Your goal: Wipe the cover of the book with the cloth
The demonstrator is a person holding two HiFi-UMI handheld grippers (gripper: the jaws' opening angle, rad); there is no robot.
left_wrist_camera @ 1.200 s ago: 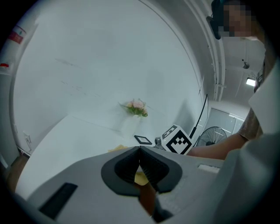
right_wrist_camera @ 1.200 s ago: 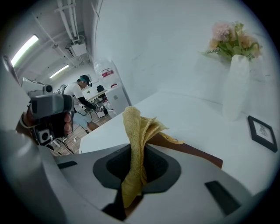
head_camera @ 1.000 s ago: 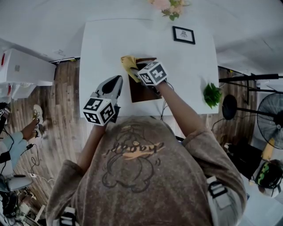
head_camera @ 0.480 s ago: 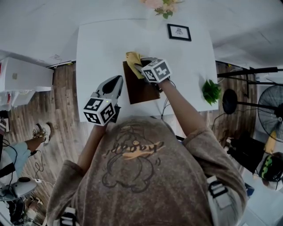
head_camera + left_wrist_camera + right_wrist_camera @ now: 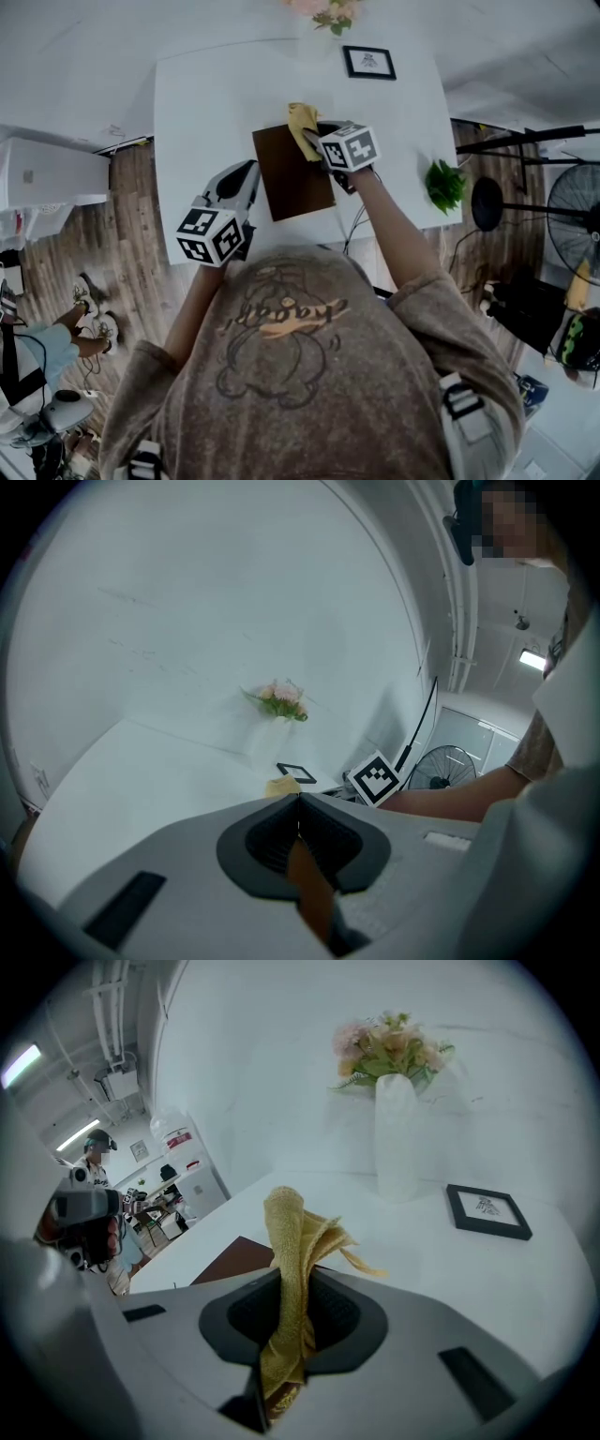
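right gripper pinches the yellow cloth over the far right corner of the brown book, flat on the white table. left gripper, jaws pressed together, empty, hangs beside the book's left edge.

A person is wearing a faded brown T-shirt with a bear print; grey left tongs and right tongs are carrying black-and-white marker cubes behind black pads.
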